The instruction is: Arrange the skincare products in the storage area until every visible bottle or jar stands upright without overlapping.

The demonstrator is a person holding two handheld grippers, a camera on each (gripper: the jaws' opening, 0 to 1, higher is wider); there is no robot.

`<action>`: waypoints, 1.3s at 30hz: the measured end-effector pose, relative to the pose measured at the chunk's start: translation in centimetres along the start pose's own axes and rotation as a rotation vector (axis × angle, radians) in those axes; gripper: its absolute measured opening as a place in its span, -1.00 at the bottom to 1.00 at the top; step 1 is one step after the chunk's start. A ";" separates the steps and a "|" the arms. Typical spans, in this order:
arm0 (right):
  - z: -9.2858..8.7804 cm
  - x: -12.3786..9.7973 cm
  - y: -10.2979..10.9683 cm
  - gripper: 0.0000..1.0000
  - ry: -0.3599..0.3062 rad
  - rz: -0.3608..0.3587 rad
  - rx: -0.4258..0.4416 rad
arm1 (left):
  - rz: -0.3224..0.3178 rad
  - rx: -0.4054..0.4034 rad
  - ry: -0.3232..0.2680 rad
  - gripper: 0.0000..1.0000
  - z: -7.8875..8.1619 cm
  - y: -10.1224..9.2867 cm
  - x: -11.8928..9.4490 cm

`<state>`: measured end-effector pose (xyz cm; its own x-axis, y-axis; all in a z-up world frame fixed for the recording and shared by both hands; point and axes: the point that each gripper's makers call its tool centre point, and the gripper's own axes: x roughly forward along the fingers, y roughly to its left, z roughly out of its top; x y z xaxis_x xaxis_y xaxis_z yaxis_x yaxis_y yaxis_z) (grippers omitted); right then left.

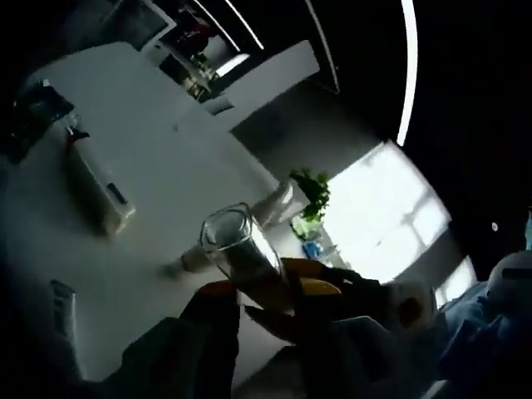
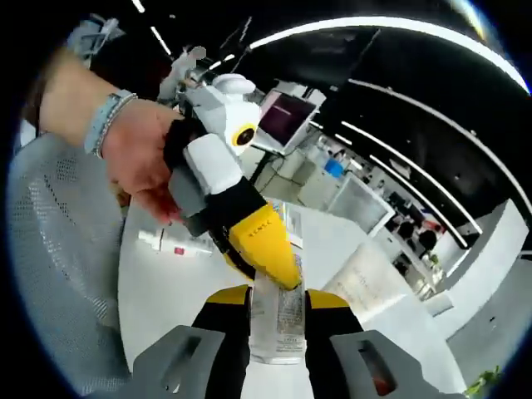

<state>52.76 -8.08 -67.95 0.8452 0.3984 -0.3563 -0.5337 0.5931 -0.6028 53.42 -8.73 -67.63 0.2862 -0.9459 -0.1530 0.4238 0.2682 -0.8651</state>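
A clear bottle (image 1: 237, 249) with a printed label (image 2: 278, 320) is held in the air over the white table (image 1: 166, 141). My left gripper (image 1: 266, 289) is shut on one end of it. My right gripper (image 2: 278, 303) is shut on the labelled body. In the right gripper view the left gripper (image 2: 262, 241), held by a hand (image 2: 137, 154), comes in from the upper left with its yellow jaws on the bottle's far end. A white tube (image 2: 174, 243) lies flat on the table (image 2: 166, 291) behind it. A long white box or tube (image 1: 100, 187) also lies flat.
A pale bottle (image 1: 278, 204) lies near the table's edge beside a green plant (image 1: 312, 195). A small flat item (image 1: 58, 303) sits at the near left. A white sheet or box (image 2: 366, 283) lies to the right. Grey mesh of a chair (image 2: 58, 249) is at the left.
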 end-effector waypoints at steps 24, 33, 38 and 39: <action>3.2 -6.3 2.6 -0.60 -0.265 1.045 1.226 | -0.287 0.294 0.189 -0.70 -2.3 -6.4 -1.7; 2.5 -4.6 3.8 -0.66 -0.220 0.863 0.986 | -0.234 0.305 0.170 -0.65 -2.1 -5.4 -1.2; -0.3 -1.8 2.7 -0.67 -0.092 0.581 0.853 | -0.065 0.245 0.124 -0.57 -1.3 -2.2 -0.2; -0.4 -1.8 2.7 -0.67 -0.076 0.564 0.828 | -0.067 0.246 0.119 -0.57 -1.3 -2.3 -0.1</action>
<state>49.85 -7.53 -69.23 0.4742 0.7975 -0.3731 -0.7318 0.5926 0.3365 51.29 -9.45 -66.28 0.1534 -0.9740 -0.1668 0.6386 0.2266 -0.7354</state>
